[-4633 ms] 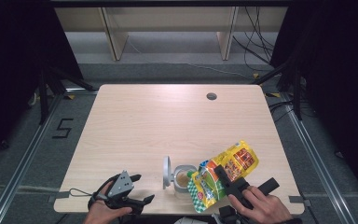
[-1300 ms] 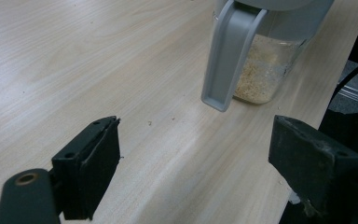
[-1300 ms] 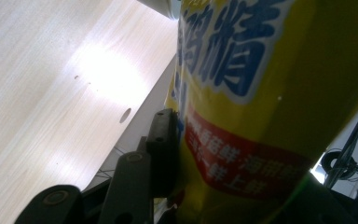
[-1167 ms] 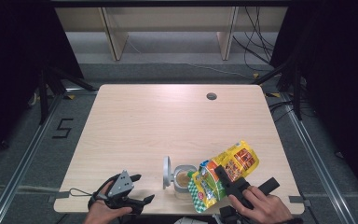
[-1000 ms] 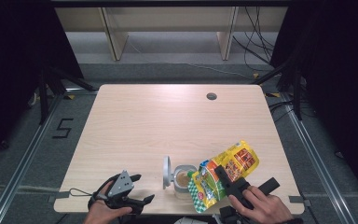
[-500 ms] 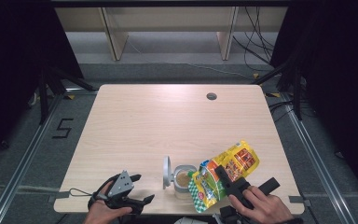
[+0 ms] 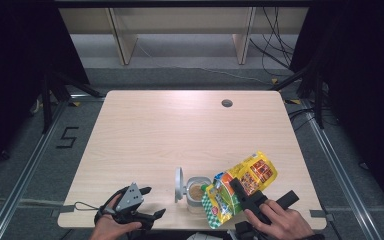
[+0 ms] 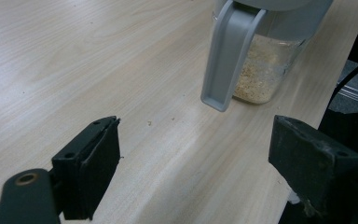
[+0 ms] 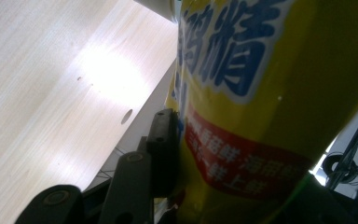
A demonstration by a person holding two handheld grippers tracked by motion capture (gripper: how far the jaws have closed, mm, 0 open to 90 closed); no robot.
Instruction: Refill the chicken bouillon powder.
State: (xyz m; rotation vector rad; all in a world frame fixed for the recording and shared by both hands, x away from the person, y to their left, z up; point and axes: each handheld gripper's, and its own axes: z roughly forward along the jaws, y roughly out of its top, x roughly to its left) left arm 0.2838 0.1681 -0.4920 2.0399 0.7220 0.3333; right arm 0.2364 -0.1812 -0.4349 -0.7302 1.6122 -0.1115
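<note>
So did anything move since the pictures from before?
Nothing visibly changed. The right gripper still holds the yellow bag tilted by the open jar, and the left gripper still rests open near the table's front edge.

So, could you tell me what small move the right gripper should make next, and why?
Probably tip the yellow packet further over the open jar: the right gripper holds the packet tilted beside the jar, whose lid stands flipped up, while the left gripper waits open.
</note>
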